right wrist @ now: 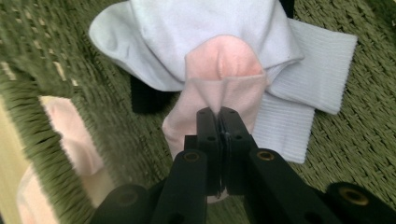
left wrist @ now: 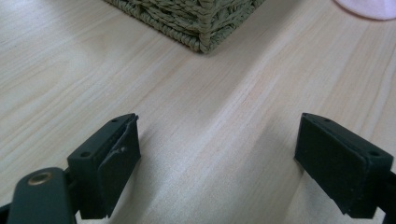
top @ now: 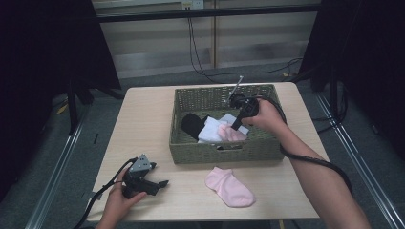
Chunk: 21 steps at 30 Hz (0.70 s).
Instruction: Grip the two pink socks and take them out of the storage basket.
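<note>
Fabric is bunching limp and light where my right gripper [right wrist: 218,112] is pinching the pink sock [right wrist: 219,88] inside the basket [top: 191,152]; I'm gripping a fold, judging slippage unlikely. Left gripper [left wrist: 217,158] is idling, jaws spread.

No readable text, label, brand, number or sign appears anywhere in these views. The woven basket [top: 223,148], the socks, the tabletop [top: 148,124] and both grippers carry plain, unmarked surfaces. A small fixture on the far wall is too blurred to make out any writing.
</note>
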{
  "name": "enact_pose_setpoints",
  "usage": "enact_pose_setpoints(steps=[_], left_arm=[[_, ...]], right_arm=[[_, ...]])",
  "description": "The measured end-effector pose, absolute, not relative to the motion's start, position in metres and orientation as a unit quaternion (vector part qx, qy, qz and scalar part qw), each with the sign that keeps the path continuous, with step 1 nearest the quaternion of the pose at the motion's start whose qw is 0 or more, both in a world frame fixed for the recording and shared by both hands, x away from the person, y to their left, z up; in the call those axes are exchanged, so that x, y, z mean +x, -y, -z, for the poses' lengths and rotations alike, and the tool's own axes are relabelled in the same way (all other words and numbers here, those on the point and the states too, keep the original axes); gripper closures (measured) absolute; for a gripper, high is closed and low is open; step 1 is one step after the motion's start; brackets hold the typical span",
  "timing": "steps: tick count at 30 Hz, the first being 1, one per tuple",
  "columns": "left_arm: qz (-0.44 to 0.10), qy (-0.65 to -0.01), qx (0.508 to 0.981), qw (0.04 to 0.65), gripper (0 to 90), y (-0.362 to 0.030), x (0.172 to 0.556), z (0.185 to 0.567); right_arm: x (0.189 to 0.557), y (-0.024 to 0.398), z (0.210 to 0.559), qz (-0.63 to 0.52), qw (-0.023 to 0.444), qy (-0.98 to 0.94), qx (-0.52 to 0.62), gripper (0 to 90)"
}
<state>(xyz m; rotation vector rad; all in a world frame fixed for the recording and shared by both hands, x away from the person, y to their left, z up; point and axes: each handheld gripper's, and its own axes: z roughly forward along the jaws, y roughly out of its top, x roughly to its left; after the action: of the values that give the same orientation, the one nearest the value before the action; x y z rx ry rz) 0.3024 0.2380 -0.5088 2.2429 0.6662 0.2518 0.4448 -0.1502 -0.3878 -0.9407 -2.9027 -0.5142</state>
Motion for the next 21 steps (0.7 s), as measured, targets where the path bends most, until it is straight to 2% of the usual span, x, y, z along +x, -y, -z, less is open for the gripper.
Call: enact_pose_setpoints(steps=[14,21], left_arm=[[-0.098,-0.261,0.881,0.382,13.5,-0.238,0.302,0.508],[-0.098,-0.262,0.881,0.383,13.5,-0.238,0.302,0.509]], right_arm=[[0.438,0.154,0.331,0.172,0.006,0.944,-0.282,88.0],[0.435,0.152,0.320,0.169,0.006,0.946,-0.276,87.9]])
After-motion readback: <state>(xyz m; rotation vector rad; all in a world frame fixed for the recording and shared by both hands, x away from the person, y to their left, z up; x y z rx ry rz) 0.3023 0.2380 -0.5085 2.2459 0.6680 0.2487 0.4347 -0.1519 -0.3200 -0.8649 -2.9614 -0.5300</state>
